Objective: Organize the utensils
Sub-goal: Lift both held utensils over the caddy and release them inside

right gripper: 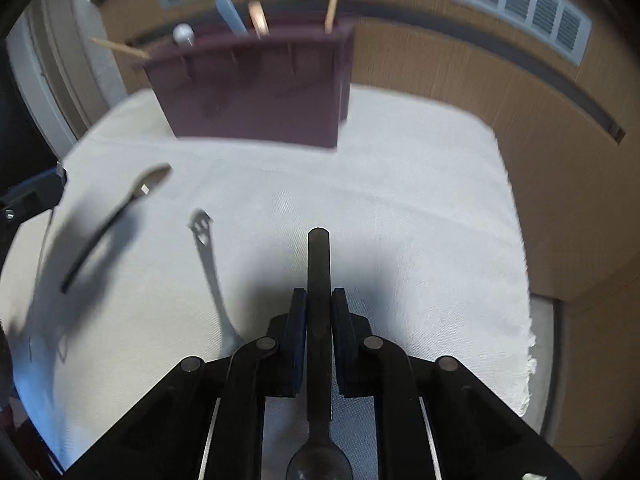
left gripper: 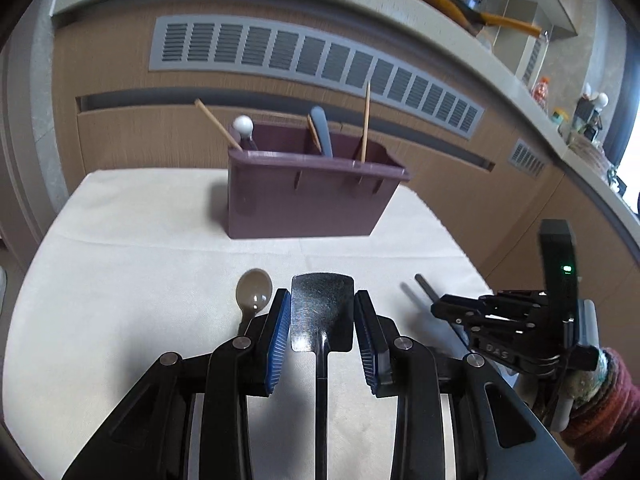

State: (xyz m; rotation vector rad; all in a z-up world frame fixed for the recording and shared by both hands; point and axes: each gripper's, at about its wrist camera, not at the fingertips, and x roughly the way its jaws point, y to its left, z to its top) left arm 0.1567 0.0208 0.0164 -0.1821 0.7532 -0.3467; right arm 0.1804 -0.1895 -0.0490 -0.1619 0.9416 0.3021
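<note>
Left wrist view: purple caddy point(left gripper: 308, 196) at surface's far edge already holds several utensils, left gripper point(left gripper: 322, 320) jaws apart around black spatula point(left gripper: 322, 308), brown spoon point(left gripper: 253, 294) beside it, right gripper point(right gripper: 319, 312) clamped on dark spoon point(right gripper: 319, 264), fork point(right gripper: 208, 256) left lying.

The right tongs point(left gripper: 444, 306) bear letters reading roughly "DAS"

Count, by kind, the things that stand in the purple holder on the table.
Wooden sticks: 3
Blue-grey handle: 1
White ball-topped utensil: 1
Total: 5
</note>
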